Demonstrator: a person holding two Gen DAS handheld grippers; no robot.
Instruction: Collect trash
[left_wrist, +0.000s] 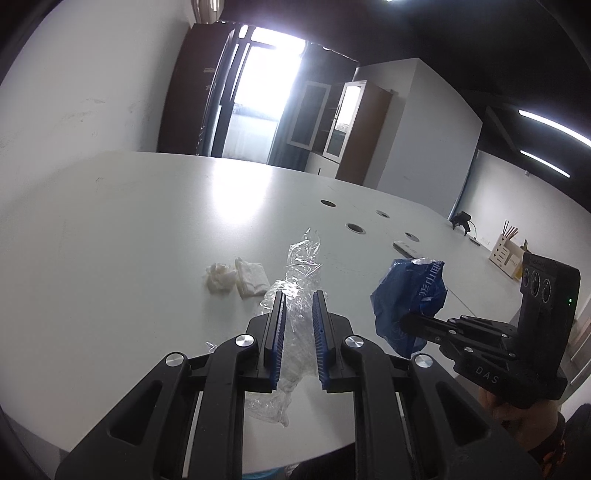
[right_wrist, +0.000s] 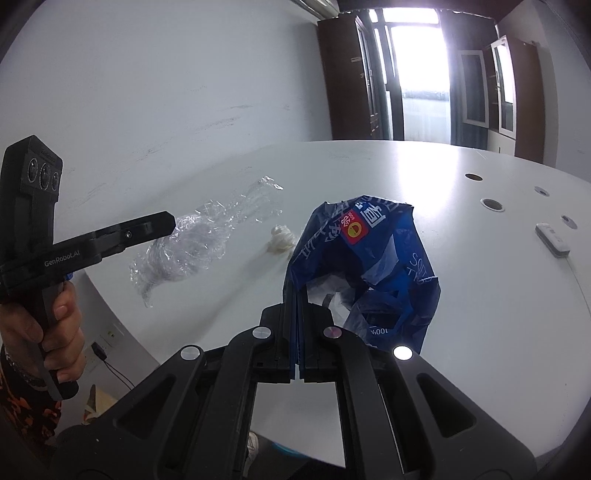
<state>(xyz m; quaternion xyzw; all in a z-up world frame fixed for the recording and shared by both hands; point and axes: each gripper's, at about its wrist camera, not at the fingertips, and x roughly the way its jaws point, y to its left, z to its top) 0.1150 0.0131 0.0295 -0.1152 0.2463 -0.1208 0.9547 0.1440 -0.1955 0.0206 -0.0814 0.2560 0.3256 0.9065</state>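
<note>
A crumpled sheet of clear plastic wrap (left_wrist: 301, 258) sits between the blue pads of my left gripper (left_wrist: 299, 295), which is shut on it. Seen from the right wrist, that wrap (right_wrist: 192, 243) hangs from the left gripper (right_wrist: 170, 221) just above the white table (right_wrist: 461, 295). My right gripper (right_wrist: 297, 306) is shut on the edge of a blue plastic bag (right_wrist: 369, 258) with white print and a red label. From the left wrist, the bag (left_wrist: 410, 291) hangs off the right gripper (left_wrist: 406, 321). Two crumpled white tissues (left_wrist: 236, 277) lie on the table beyond the wrap; only one tissue (right_wrist: 280, 238) shows past the bag.
The table (left_wrist: 147, 221) has several round cable holes (left_wrist: 356, 228) and a small white device (right_wrist: 552, 240) to the right. A wooden desk organizer (left_wrist: 506, 254) stands at the far right. A person's hand (right_wrist: 62, 325) grips the left handle. White walls, cabinets and a bright door lie behind.
</note>
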